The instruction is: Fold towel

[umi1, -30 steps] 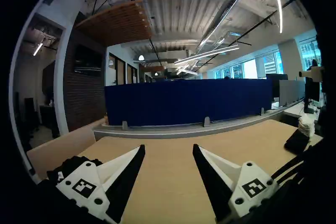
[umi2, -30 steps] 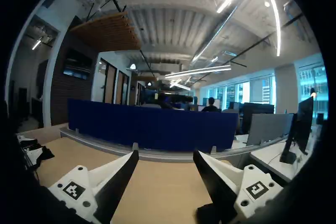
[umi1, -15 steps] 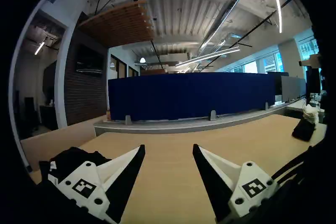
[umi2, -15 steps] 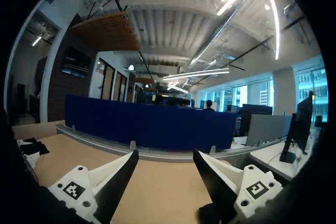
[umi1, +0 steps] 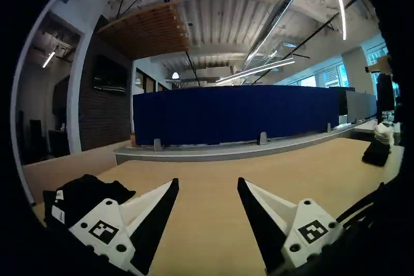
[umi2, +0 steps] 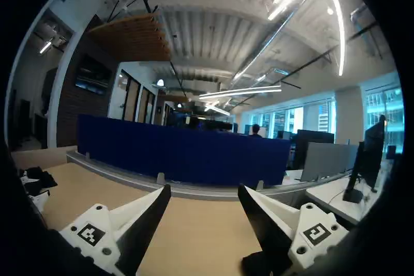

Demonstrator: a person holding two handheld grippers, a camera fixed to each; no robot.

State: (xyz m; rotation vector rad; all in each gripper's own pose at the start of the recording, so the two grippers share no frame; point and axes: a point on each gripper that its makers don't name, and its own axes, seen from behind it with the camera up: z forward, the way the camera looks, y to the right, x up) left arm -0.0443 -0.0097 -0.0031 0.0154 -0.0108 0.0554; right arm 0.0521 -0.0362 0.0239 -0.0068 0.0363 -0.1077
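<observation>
Black towel (umi1: 85, 194) crumpled on wooden table (umi1: 207, 234); left gripper (umi1: 207, 180), right gripper (umi2: 204, 187) both spread apart, empty.

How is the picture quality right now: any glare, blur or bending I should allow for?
Left gripper view: sharp, no motion blur; the ceiling light strip burns out white; the blue partition and table bow from the fisheye; the dark cloth is too dim for detail. Right gripper view: also sharp; the ceiling light strip and windows glare, the blue partition curves.
</observation>
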